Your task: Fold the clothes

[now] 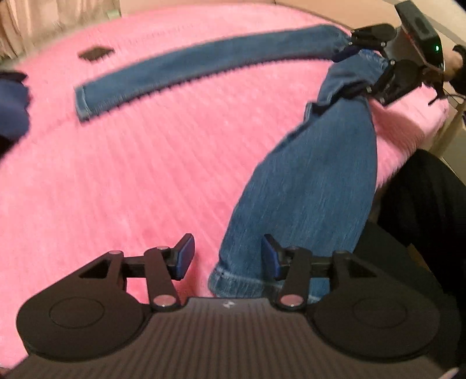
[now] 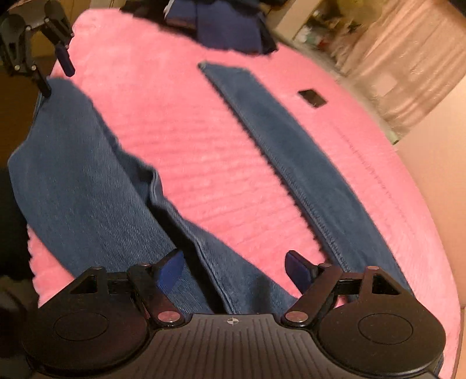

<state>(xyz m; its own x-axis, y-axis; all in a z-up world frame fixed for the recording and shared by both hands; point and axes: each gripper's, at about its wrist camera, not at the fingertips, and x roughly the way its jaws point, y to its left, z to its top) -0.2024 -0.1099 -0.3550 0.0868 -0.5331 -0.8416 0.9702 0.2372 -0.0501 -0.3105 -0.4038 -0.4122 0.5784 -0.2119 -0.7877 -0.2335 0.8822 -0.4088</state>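
A pair of blue jeans [image 1: 305,186] lies spread on a bed covered by a pink fleece blanket [image 1: 131,163], its two legs splayed apart in a wide V. One leg runs toward the left gripper [image 1: 228,256], its hem just under the spread jaws; the other leg stretches flat across the far part of the blanket, ending in a stitched cuff. The left gripper holds nothing.

In its own view the right gripper [image 2: 234,269] sits at the waist end where the legs meet, jaws apart, with denim passing between the blue pads; whether the pads touch the cloth cannot be told.

The denim looks thick and fairly heavy for clothing, soft enough to drape yet stiff along its seams and hems. It will likely sag and drag on the plush blanket instead of sliding, so lifting clear probably works better than pulling. The doubled hem and the waistband are probably the firmest places to pinch, since a single layer may slip out or bunch.

The blanket is ribbed, fuzzy and yielding. A small dark flat object [image 1: 96,53] lies on its far part, and dark blue fabric [image 2: 230,27] sits at the bed's edge beyond the far cuff.
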